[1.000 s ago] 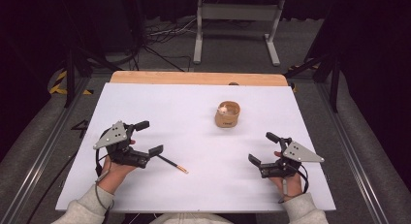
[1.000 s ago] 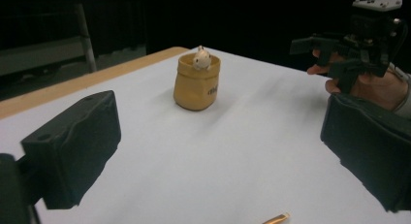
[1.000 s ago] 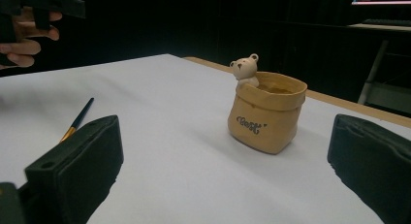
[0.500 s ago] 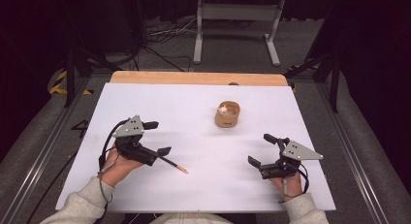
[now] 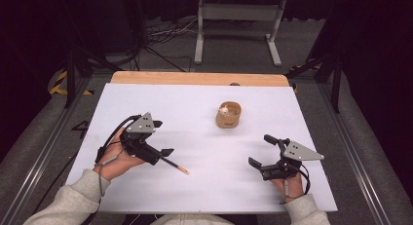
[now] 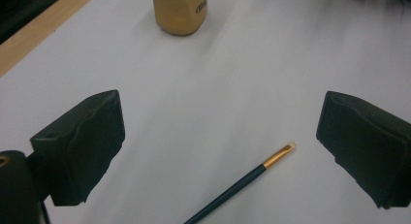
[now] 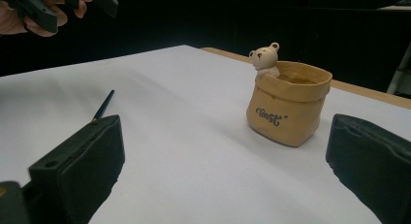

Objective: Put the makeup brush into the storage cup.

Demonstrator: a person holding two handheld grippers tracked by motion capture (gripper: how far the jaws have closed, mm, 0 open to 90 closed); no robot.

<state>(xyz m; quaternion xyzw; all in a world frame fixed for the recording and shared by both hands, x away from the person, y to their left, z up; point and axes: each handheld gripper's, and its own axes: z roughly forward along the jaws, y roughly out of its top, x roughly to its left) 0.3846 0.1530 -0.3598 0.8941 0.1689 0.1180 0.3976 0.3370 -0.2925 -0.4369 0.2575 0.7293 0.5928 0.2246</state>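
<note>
Pot (image 7: 288, 104), tan, sack-shaped, bear figure on rim, cursive writing unclear. Left tongs (image 6: 218, 156) apart over paintbrush (image 6: 242, 183); right tongs (image 7: 223, 170) apart.

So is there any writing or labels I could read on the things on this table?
"Gest" or something close to it, in dark curly script on the front of the tan bear pot; the letters are stylised, so the reading is uncertain.
In the left gripper view the same writing on the pot is cut off and blurred, unreadable.
The paintbrush carries no readable text.
</note>
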